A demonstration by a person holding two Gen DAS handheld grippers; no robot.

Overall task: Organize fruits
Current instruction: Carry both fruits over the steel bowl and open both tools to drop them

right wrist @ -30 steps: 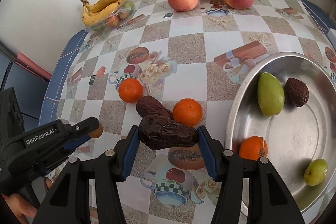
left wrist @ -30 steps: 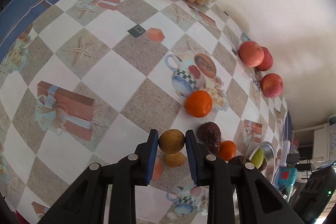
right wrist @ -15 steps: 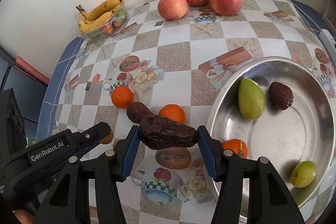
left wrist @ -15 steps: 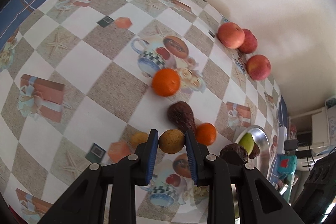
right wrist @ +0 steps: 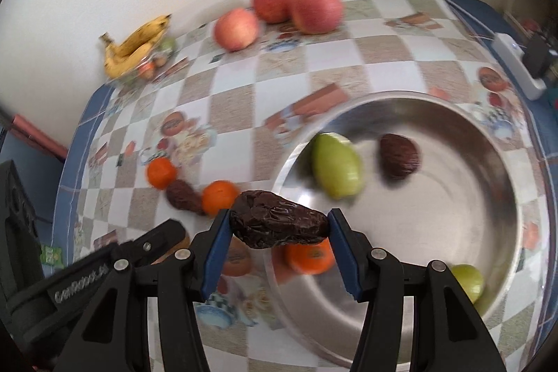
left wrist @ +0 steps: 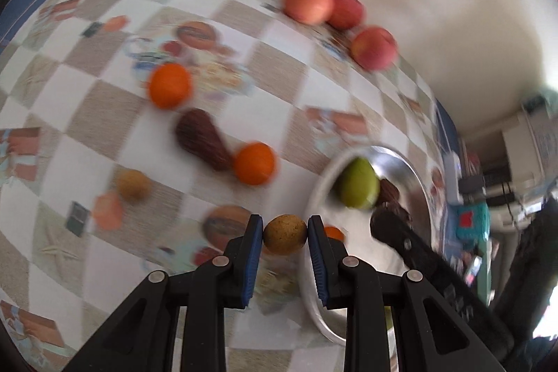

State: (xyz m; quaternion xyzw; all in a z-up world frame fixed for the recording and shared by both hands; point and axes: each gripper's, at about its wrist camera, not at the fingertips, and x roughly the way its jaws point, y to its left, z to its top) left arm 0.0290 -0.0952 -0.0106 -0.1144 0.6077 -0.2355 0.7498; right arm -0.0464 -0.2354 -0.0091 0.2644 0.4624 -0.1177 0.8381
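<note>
While the steel bowl (right wrist: 495, 169) holds a green pear (right wrist: 335, 165), a dark fruit (right wrist: 399, 156) and an orange (right wrist: 308, 257), the right gripper (right wrist: 279, 227) pinches a wrinkled brown fruit (right wrist: 277, 225) above its near rim, and the left gripper (left wrist: 285, 234) clamps a small tan fruit (left wrist: 285, 234) just beside that rim

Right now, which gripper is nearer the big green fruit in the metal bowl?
Right. The right gripper, clamping a wrinkled dark fruit, sits at the bowl rim just short of the green fruit. The left gripper, holding a round tan fruit, is farther back.
</note>
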